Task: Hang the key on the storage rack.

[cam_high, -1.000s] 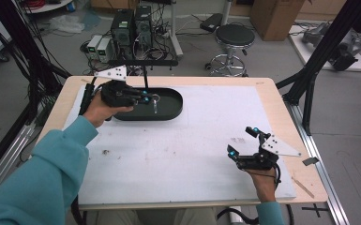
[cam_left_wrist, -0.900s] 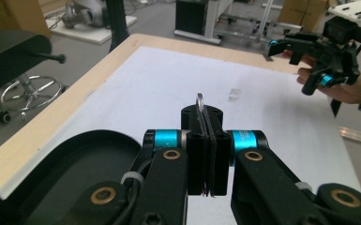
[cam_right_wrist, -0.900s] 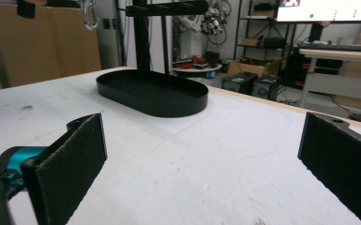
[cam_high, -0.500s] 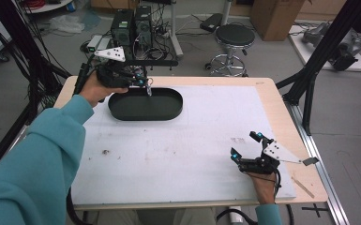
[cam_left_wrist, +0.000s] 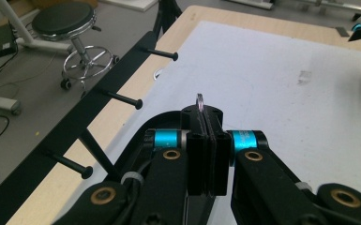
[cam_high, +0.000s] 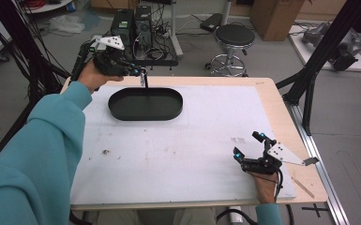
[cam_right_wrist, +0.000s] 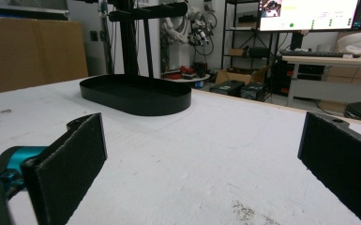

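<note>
Held thing: your left gripper [cam_left_wrist: 207, 140] has its pads pressed together on a small metal ring [cam_left_wrist: 199, 99]; its top arc pokes up past the fingertips, edge-on to the camera. From above, something thin hangs under that gripper [cam_high: 138, 71] at the table's far edge, just past the far rim of the black oval tray [cam_high: 145, 112].

Target, as I judge it: the black peg rail [cam_left_wrist: 98, 117] along the far edge of the table [cam_high: 262, 89], with its pegs pointing out over the table top.

Key relation: the nearest peg [cam_left_wrist: 122, 98] lies to the left of your jaws in the left gripper view and a little beyond them. Its long axis runs crosswise to the rail, head toward you, so the ring's opening has to face along that axis (right now I can't tell whether it does).

Other pegs: one farther along [cam_left_wrist: 158, 52], one nearer [cam_left_wrist: 68, 164]; well apart, so neighbours won't crowd you.

Nearer hand: the left, by far. Your right gripper [cam_high: 251, 149] sits near the front right corner, jaws spread wide and empty [cam_right_wrist: 201, 159].

Room: open air above the rail; the tray sits just behind your approach line.
</note>
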`<action>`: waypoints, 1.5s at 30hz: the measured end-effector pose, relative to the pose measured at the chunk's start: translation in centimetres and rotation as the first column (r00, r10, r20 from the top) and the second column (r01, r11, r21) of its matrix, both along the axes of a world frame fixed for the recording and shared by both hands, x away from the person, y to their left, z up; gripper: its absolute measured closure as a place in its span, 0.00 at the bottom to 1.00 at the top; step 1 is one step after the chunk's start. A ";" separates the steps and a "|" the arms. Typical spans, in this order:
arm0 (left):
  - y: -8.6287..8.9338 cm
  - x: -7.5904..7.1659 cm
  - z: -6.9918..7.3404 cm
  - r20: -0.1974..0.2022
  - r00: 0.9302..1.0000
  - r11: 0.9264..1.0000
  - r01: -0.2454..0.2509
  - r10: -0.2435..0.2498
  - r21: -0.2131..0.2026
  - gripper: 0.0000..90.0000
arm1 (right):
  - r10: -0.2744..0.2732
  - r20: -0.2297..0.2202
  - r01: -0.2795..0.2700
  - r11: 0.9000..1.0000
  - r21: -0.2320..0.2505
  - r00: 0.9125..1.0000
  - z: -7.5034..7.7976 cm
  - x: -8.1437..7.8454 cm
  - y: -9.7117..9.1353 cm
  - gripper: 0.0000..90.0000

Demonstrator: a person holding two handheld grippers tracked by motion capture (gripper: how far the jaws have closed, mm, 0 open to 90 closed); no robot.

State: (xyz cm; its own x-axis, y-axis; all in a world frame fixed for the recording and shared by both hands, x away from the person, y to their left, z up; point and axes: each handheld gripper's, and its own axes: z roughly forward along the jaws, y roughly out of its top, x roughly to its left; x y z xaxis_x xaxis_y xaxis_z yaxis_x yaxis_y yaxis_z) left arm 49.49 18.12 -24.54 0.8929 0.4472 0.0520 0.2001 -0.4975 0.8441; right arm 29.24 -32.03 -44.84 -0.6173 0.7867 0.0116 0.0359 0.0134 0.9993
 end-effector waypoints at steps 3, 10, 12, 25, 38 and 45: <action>-0.8 0.7 0.0 -0.005 1.000 1.000 0.009 -0.009 0.018 0.98 | 0.000 -0.005 0.000 1.000 0.006 1.000 -0.1 0.0 0.1 0.01; -2.4 2.1 0.0 -0.016 1.000 0.996 0.024 -0.023 0.082 0.98 | -0.006 -0.009 0.007 1.000 0.023 1.000 -0.4 0.2 -0.1 0.01; -2.7 2.5 0.1 -0.018 1.000 0.997 0.022 -0.021 0.079 0.98 | -0.008 -0.007 0.008 1.000 0.028 1.000 -0.6 0.3 -0.2 0.01; -4.0 3.8 -0.2 -0.036 0.999 0.989 -0.013 0.019 0.148 0.98 | -0.008 -0.004 0.008 0.999 0.041 1.000 -0.8 0.3 -0.3 0.01; -3.7 4.3 -0.5 -0.043 0.997 0.982 -0.050 0.059 0.180 0.98 | -0.001 -0.008 0.002 0.999 0.036 1.000 -0.8 0.3 -0.2 0.01; -3.9 4.6 -0.8 -0.048 0.997 0.979 -0.057 0.068 0.195 0.98 | 0.000 -0.007 0.000 0.999 0.033 1.000 -0.8 0.3 -0.2 0.01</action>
State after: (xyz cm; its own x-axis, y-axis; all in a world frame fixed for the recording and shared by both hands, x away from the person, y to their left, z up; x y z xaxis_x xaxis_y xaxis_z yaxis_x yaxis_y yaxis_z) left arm 54.04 14.22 -25.38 0.8674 0.4884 0.0952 0.2786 -0.6352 0.7204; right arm 29.54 -32.28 -45.65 -0.6171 0.7857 0.0423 0.0432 -0.0198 0.9989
